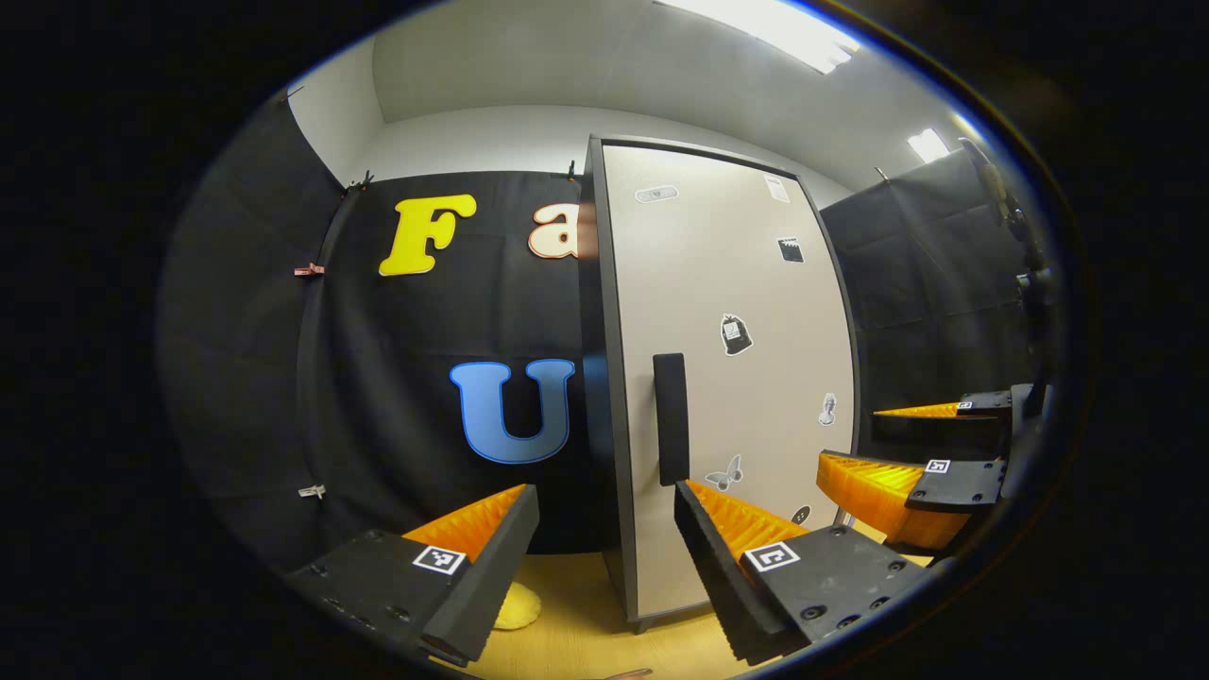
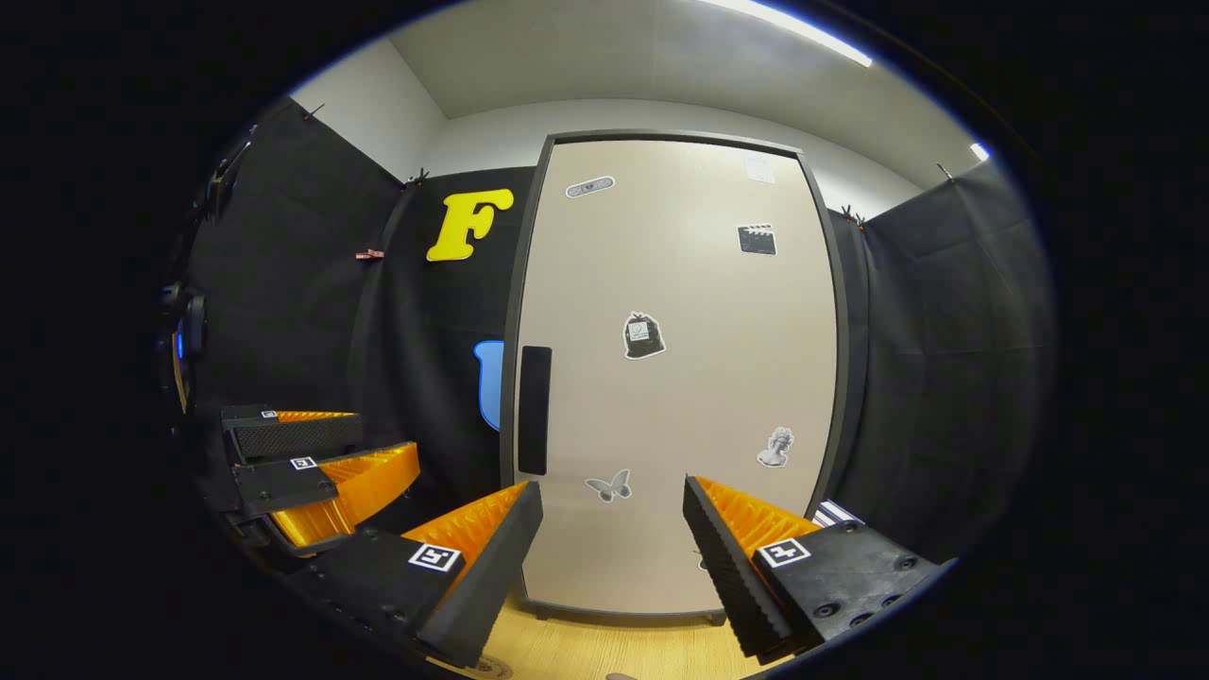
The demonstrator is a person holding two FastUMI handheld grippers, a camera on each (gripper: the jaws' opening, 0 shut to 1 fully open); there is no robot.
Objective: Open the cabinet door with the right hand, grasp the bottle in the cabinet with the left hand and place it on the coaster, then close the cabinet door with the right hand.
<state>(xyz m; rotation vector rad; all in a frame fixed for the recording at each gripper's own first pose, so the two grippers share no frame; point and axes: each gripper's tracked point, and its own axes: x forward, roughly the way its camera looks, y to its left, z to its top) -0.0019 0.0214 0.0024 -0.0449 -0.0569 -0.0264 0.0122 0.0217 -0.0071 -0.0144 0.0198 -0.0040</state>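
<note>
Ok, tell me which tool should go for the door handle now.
Right. The door is shut, and the right tool faces it squarely, open, with the handle just left of its fingers. The left tool sees the door edge-on.

Closed cabinet door (image 2: pixel 675 368), dark handle (image 2: pixel 535 409), right hand-held gripper (image 2: pixel 612 557) spread apart, facing it

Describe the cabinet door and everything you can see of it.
The cabinet door is a tall, smooth beige panel in a dark frame, standing upright and shut. A dark vertical bar handle sits near its left edge at mid height. Several small stickers dot its face, among them a butterfly sticker low down. The cabinet stands on a light wooden tabletop. Neither gripper touches the door.
</note>
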